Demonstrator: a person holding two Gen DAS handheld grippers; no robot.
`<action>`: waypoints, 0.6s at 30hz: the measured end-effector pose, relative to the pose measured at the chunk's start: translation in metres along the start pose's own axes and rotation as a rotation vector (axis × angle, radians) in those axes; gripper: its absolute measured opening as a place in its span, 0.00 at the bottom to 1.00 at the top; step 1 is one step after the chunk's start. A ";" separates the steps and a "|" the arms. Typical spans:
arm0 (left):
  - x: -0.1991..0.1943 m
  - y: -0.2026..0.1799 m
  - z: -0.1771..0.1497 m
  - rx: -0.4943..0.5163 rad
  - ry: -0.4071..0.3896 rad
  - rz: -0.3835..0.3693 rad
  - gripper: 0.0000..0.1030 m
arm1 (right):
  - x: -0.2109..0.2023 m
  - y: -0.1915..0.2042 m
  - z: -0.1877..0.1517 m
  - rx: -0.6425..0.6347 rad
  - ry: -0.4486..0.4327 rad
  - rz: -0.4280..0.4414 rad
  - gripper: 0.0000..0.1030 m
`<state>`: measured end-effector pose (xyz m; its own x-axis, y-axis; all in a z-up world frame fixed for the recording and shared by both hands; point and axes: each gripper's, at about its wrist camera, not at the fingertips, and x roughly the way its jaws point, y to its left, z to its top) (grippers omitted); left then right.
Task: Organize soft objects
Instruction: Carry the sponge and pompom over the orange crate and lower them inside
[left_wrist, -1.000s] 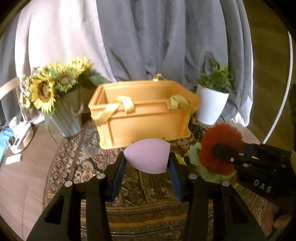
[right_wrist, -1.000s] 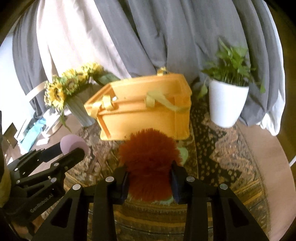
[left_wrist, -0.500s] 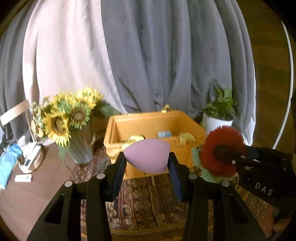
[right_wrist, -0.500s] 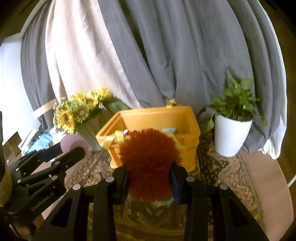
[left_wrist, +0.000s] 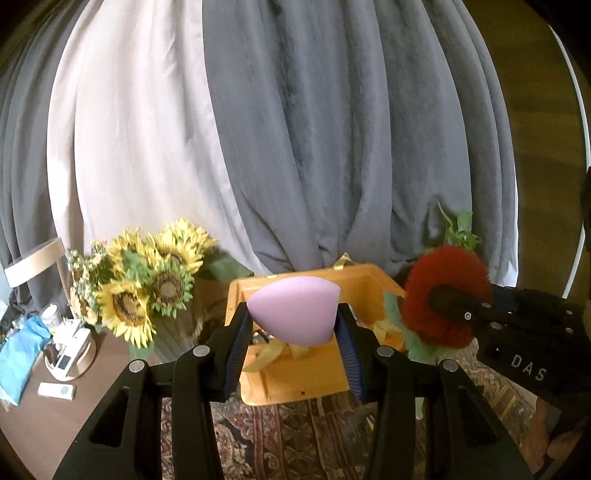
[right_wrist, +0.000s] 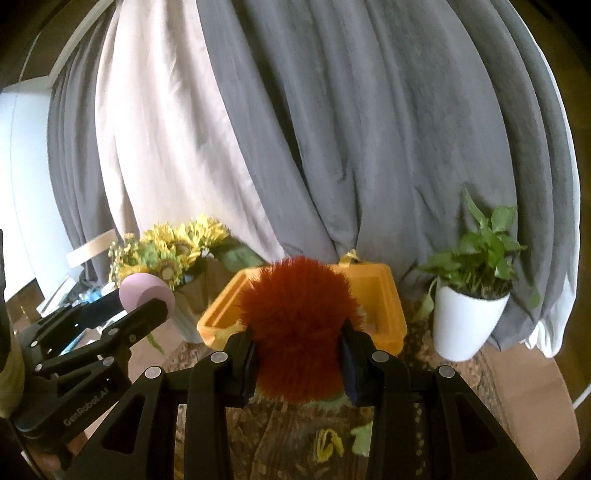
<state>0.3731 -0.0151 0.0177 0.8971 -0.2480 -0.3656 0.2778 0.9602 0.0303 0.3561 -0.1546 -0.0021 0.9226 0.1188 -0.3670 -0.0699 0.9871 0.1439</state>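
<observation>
Here "DAS" reads on the right hand-held gripper (left_wrist: 448, 306), clamped on a red pompom (left_wrist: 443, 295); "GenRobot.AI" marks the left hand-held gripper (right_wrist: 147, 299), clamped on a pink sponge (left_wrist: 293, 310).

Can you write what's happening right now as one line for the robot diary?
left claw: holding pink sponge | right claw: holding red fuzzy ball | both near orange bin

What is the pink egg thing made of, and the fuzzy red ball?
The pink egg looks like soft matte foam: smooth, no shine, pinched between the fingers. The fuzzy red ball seems to be fluffy fake fur: fine hairs stick out all around.
</observation>
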 end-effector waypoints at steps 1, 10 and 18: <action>0.001 0.001 0.003 0.001 -0.005 0.001 0.44 | 0.002 0.001 0.003 -0.005 -0.008 0.000 0.36; 0.020 0.007 0.025 0.014 -0.047 0.012 0.44 | 0.018 -0.002 0.031 -0.026 -0.064 -0.007 0.36; 0.048 0.011 0.041 0.020 -0.068 0.015 0.44 | 0.047 -0.009 0.050 -0.037 -0.075 -0.011 0.36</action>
<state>0.4334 -0.0214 0.0383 0.9224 -0.2423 -0.3008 0.2701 0.9613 0.0539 0.4191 -0.1630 0.0257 0.9491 0.1009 -0.2983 -0.0721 0.9917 0.1060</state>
